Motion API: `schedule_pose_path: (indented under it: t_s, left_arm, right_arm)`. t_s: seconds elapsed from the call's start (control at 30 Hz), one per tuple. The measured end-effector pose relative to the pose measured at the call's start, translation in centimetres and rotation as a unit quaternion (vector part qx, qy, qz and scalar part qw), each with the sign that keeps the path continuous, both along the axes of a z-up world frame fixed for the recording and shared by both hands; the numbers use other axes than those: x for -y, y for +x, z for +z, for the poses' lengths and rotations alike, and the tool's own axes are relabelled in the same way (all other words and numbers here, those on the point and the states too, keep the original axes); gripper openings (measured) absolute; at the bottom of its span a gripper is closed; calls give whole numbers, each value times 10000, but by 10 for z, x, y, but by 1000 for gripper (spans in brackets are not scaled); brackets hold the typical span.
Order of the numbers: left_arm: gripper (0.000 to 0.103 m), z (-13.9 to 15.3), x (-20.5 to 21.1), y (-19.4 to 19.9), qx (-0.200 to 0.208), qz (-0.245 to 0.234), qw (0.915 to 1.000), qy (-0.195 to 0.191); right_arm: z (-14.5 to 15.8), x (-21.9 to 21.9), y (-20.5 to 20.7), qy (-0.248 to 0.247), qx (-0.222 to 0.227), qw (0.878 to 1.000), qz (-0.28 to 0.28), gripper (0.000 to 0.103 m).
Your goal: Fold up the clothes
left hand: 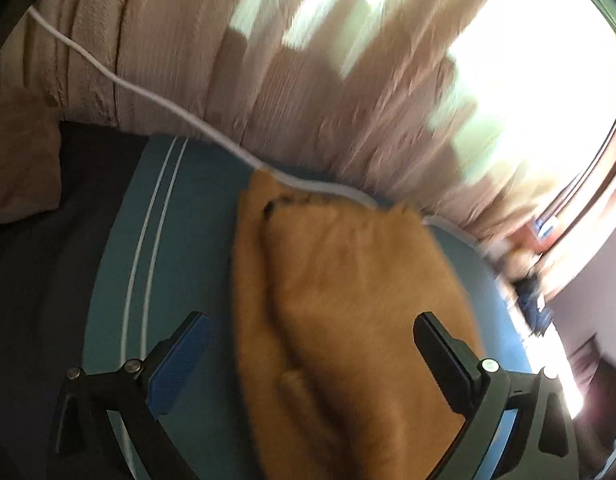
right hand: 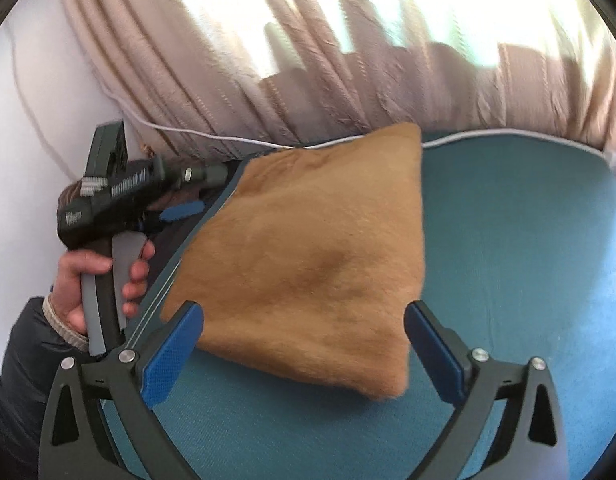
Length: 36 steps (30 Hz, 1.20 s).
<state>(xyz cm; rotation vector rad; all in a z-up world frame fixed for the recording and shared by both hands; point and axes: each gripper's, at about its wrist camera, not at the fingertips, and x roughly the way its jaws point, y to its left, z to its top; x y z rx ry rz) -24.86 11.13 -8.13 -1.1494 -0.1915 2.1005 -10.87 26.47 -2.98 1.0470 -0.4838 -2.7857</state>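
Covering teal mat (right hand: pixel 528 240), tan garment (right hand: pixel 308 256)

A home room: pleated beige curtains (right hand: pixel 308 92) behind a teal-covered surface (right hand: pixel 528 240).

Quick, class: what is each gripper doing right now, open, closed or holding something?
Left gripper: open, holding nothing; the tan garment lies loose below it.
Right gripper: open, holding nothing.

One tan garment (right hand: pixel 308 256), one mat (right hand: pixel 528 260), seemingly one cable (right hand: pixel 488 136).
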Motion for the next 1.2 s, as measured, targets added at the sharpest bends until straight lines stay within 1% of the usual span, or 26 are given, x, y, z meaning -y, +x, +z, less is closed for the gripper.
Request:
schedule_pose_path:
  t_s: [0.1,0.17,0.27,0.33,0.37,0.6,0.7,0.77,0.8,0.83,0.87,0.9,0.97,1.1,1.17,1.2]
  left_arm:
    - [103,-12,-1,-1,288,-219,9993,49]
    - [103,-18,-6,-3,374,-311,9988,35]
    - [103,-27,-6,-5,558,-472,9972,145]
    - [103,-33,-6,-9,731,-655,9947,308]
    - [103,-35,-6,-11,719,-775,9936,395]
    - [103,-34,-12,-13,657,-1334,9879,435]
    - [103,-32,-18,-16,750,-1484,9846,547]
    - [103,-32,-21,-20,851,-1529,9822,681]
    - [101,-33,-23,-21,908,-1553,9809,735]
    - [97,-33,-24,-22,964,-1577,9796,785]
    - [83,-34,-25,-23,1002,-1594,9790,783]
    - [76,-35,-25,-24,1052,-1567,9791,759]
    - [71,-37,-24,-25,1129,-1512,9785,835]
    - [70,-37,-23,-23,1114,-1436,9795,872]
    - [67,-35,-23,-21,1090,-1376,9806,877]
    - [64,-34,-23,-19,1072,-1349,9812,873]
  right_arm:
    - [3,-15,1,-97,0,9998,-149,101]
    - [3,-25,-4,-155,36,9997,-161,101]
    - [3,-39,-16,-223,118,9996,-126,101]
    - [0,-49,-26,-359,191,9991,-86,101]
    - [-2,-54,-32,-448,233,9987,-65,101]
    - [-26,-80,-80,-1045,562,9929,72,101]
    - [-41,-87,-99,-1414,706,9872,217,101]
    - [-46,-87,-107,-1589,674,9844,333,101]
    - [-46,-85,-111,-1616,649,9838,419,99]
    - [-47,-83,-114,-1639,641,9831,502,98]
    - [-48,-80,-117,-1658,623,9825,571,96]
    - [-49,-77,-120,-1733,628,9806,663,91]
    - [-50,-72,-124,-1745,612,9801,725,91]
    - [-51,-73,-128,-1800,559,9787,812,88]
    - [-51,-71,-129,-1763,585,9795,778,84]
    - [-52,-71,-129,-1777,595,9793,760,75]
